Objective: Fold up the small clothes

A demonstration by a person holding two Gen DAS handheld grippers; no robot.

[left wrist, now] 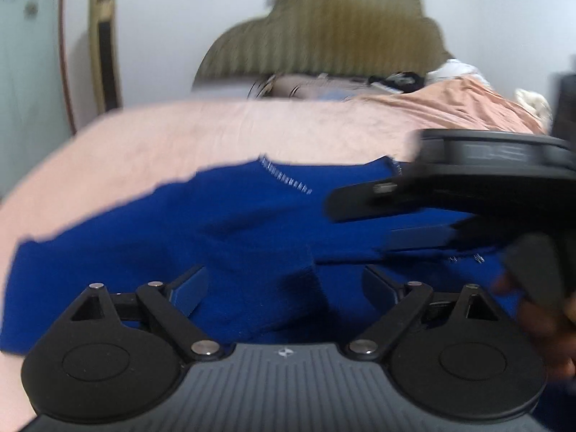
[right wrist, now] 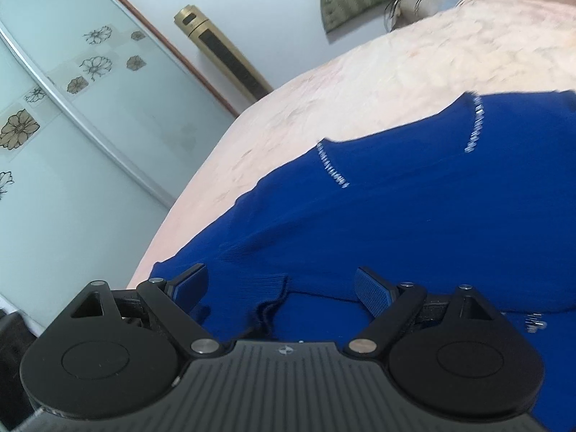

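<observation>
A blue knit sweater [left wrist: 223,230] with rows of silver beads lies spread on the pink bedspread [left wrist: 180,136]; it also shows in the right wrist view [right wrist: 414,216]. My left gripper [left wrist: 284,288] is open just above the sweater, with a folded edge of cloth between its jaws. My right gripper [right wrist: 280,288] is open over a ribbed cuff [right wrist: 273,295] at the sweater's near edge. In the left wrist view the right gripper [left wrist: 360,216] comes in from the right, low over the sweater.
An olive striped headboard [left wrist: 324,32] stands at the bed's far end, with pillows and small dark items [left wrist: 396,81] by it. A gold tower fan [right wrist: 223,50] and a glass wardrobe door with flower prints [right wrist: 72,108] stand left of the bed.
</observation>
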